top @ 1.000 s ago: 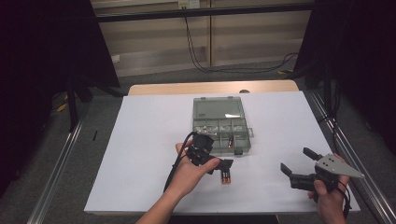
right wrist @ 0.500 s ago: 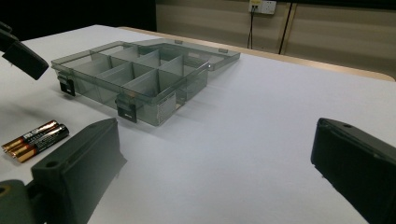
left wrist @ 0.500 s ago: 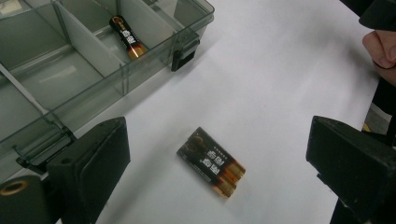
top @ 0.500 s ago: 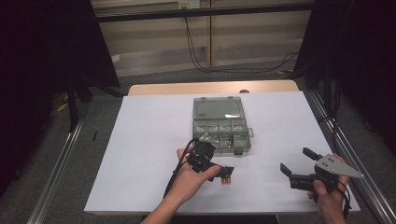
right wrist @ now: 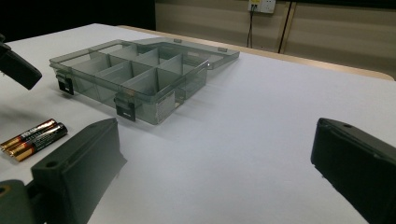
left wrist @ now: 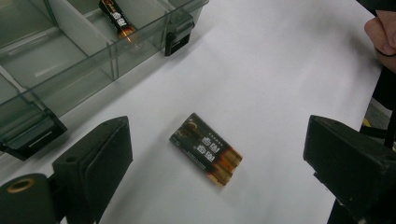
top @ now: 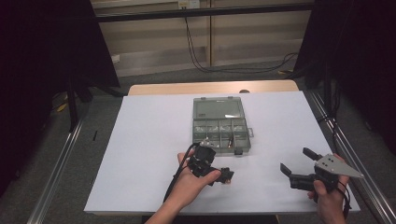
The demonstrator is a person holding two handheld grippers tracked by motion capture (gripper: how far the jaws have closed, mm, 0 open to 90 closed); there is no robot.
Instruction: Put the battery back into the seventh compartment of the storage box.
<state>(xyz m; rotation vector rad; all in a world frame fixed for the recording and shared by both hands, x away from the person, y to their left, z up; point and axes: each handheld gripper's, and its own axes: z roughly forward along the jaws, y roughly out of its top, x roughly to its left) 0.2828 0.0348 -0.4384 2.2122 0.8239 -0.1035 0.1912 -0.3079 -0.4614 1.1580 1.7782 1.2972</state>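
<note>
A pack of AA batteries (left wrist: 206, 149) with black and gold wrapping lies on the white table sheet. My left gripper (left wrist: 217, 128) hovers over it, open, one jaw on each side of the pack and clear of it. In the high view the left gripper (top: 223, 174) sits just in front of the clear compartment box (top: 219, 126), whose lid lies flat behind it. One loose battery (left wrist: 114, 18) rests in a front compartment. My right gripper (top: 295, 160) is open and holds nothing at the table's near right. It looks toward the box (right wrist: 135, 74) and the battery pack (right wrist: 32, 137).
The white sheet (top: 154, 130) covers most of the wooden table, with bare room left and right of the box. Metal rails (top: 60, 158) run along both sides of the table. The other hand (left wrist: 383, 32) shows at the edge of the left gripper view.
My left gripper has drawn back slightly from the box toward the table's near edge and now sits over the battery pack. The right gripper has stayed put.
</note>
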